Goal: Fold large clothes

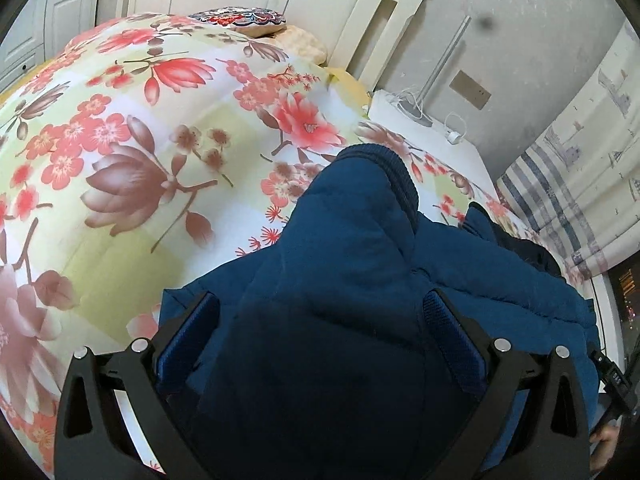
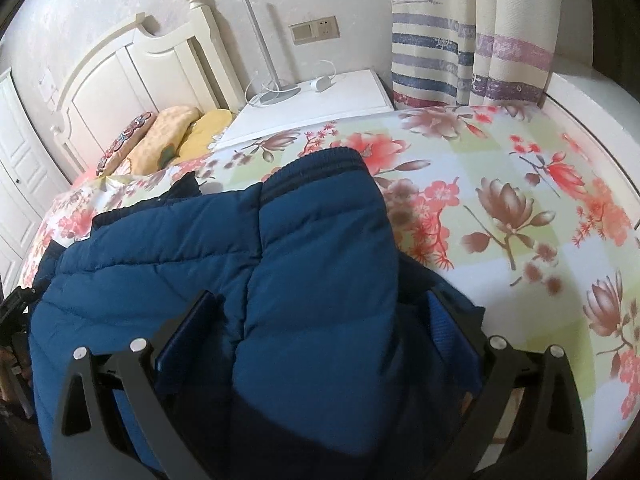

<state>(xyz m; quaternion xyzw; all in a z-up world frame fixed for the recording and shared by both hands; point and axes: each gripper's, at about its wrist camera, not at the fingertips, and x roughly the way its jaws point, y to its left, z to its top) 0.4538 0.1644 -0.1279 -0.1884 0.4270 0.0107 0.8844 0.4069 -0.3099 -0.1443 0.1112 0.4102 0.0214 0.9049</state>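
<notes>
- The jacket (image 1: 360, 264), a blue quilted one, lies on the bed (image 1: 120, 140) near the edge closest to the cameras, its bulk bunched between the two grippers, with a ribbed cuff or hem pointing toward the headboard (image 1: 352, 12).
- The step in hand looks like a fold of two gathered portions (probably the sleeves or sides) across the body, though I cannot say which part each side holds.
- To do it well, both sides should travel together at an even height, so the padded cloth does not twist or drag the quilt cover beneath.
- Padding is springy: lay the fold flat and press it lightly before letting go, or it may spring back open.
- Keep the ribbed edge (image 2: 320, 164) lined up with the rest of the garment, so the next fold comes out square.
- Left gripper (image 1: 320, 308): its fingers (image 1: 448, 320) stand wide apart, with a thick mass of jacket filling the space between them. The cloth touches both pads, so it seems to be grasping the jacket, though loosely.
- Right gripper (image 2: 320, 308): much the same, fingers (image 2: 188, 320) spread around a fat quilted fold that fills the gap and hides part of the inner pad. I judge it clasped on the jacket rather than released.
</notes>
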